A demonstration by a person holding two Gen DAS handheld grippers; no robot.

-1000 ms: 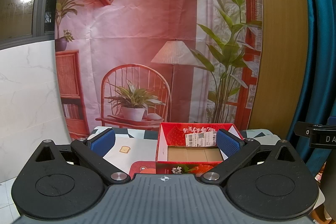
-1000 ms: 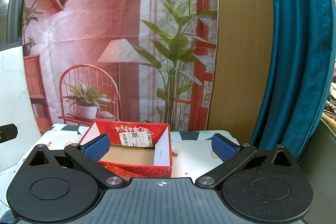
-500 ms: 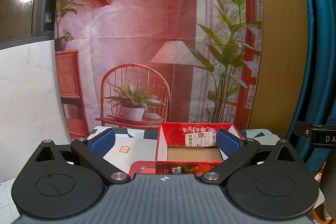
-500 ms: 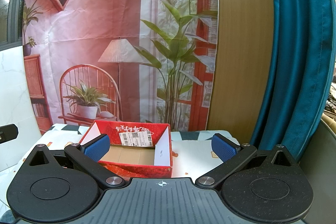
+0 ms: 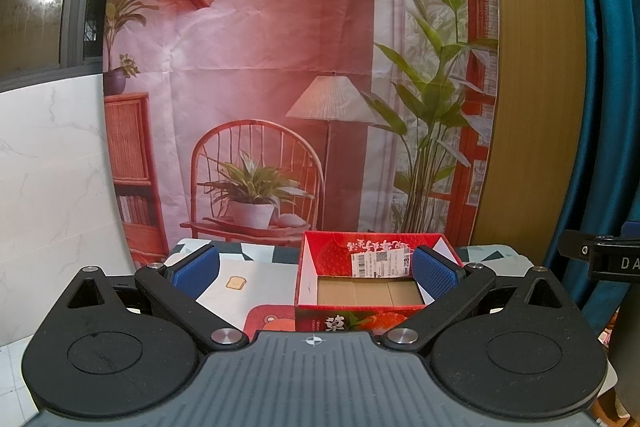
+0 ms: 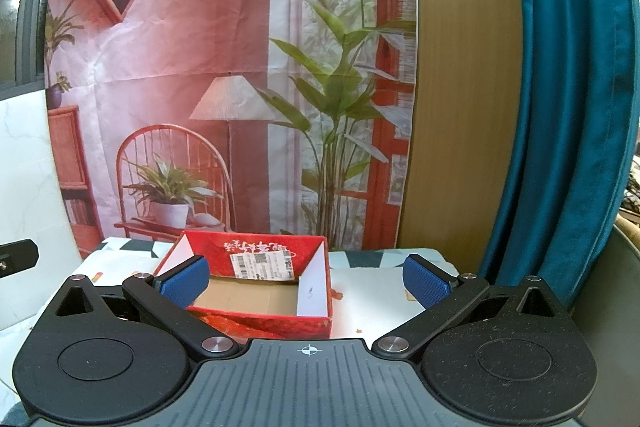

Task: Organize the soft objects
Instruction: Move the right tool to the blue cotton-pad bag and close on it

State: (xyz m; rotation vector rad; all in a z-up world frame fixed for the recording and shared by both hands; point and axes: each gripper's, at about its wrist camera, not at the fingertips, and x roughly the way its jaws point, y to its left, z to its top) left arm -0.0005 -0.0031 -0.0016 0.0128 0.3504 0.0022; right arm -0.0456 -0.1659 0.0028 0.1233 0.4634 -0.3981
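A red cardboard box (image 5: 320, 263) with strawberry print and a white label stands open and empty on a patterned tablecloth (image 5: 244, 267). In the right wrist view the same red box (image 6: 312, 255) sits left of centre. My left gripper (image 5: 315, 273) is open, blue pads wide apart, held short of the box with nothing between them. My right gripper (image 6: 306, 281) is also open and holds nothing; its left pad overlaps the box's near left corner in the view. No soft object shows in either view.
A printed backdrop (image 5: 280, 67) of a room hangs behind the table. A wooden panel (image 6: 460, 87) and teal curtain (image 6: 568, 107) stand to the right, a marble wall (image 5: 48, 167) to the left. The other gripper's edge (image 5: 600, 259) shows at right.
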